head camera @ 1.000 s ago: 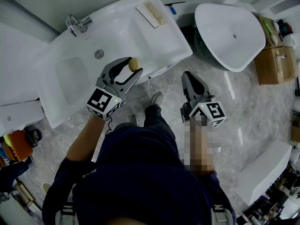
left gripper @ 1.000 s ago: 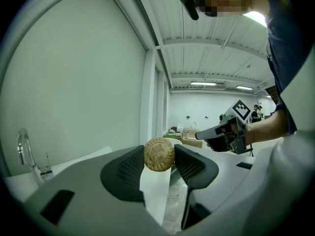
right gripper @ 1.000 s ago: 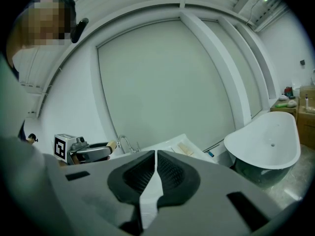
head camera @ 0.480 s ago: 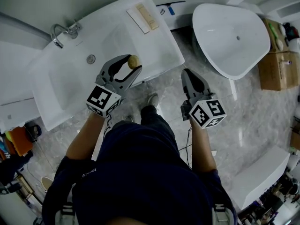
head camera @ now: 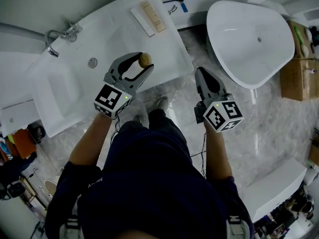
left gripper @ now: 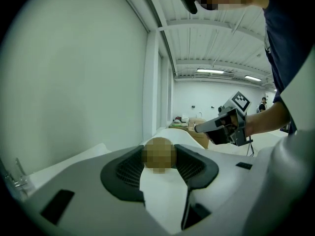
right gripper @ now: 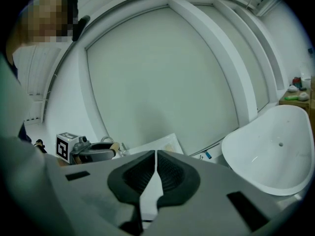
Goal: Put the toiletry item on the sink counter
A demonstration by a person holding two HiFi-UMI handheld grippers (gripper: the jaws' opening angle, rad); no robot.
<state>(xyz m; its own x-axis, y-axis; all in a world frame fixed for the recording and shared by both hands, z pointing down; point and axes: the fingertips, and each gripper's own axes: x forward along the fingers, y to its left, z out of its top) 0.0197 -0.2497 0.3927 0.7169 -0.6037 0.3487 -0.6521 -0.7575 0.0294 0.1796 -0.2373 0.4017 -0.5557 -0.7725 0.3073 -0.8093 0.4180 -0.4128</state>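
A small round tan toiletry item (head camera: 145,59) sits pinched between the tips of my left gripper (head camera: 143,63). In the head view it hangs over the flat right part of the white sink counter (head camera: 167,46), near the front edge. The left gripper view shows the item (left gripper: 158,154) pressed between both dark pads, with my left gripper (left gripper: 158,162) shut on it. My right gripper (head camera: 201,73) is off to the right over the floor, beside the counter's corner. Its jaws (right gripper: 155,168) are shut with nothing in them.
The counter has a sunken basin (head camera: 57,91) at the left with a chrome tap (head camera: 56,37) behind it. A flat tan bar on a white tray (head camera: 149,16) lies at the counter's back right. A white freestanding tub (head camera: 249,39) and cardboard boxes (head camera: 298,76) stand to the right.
The left gripper with the tan item has edged forward over the counter, while the head view has shifted so the sink sits further left. The right gripper has barely moved.
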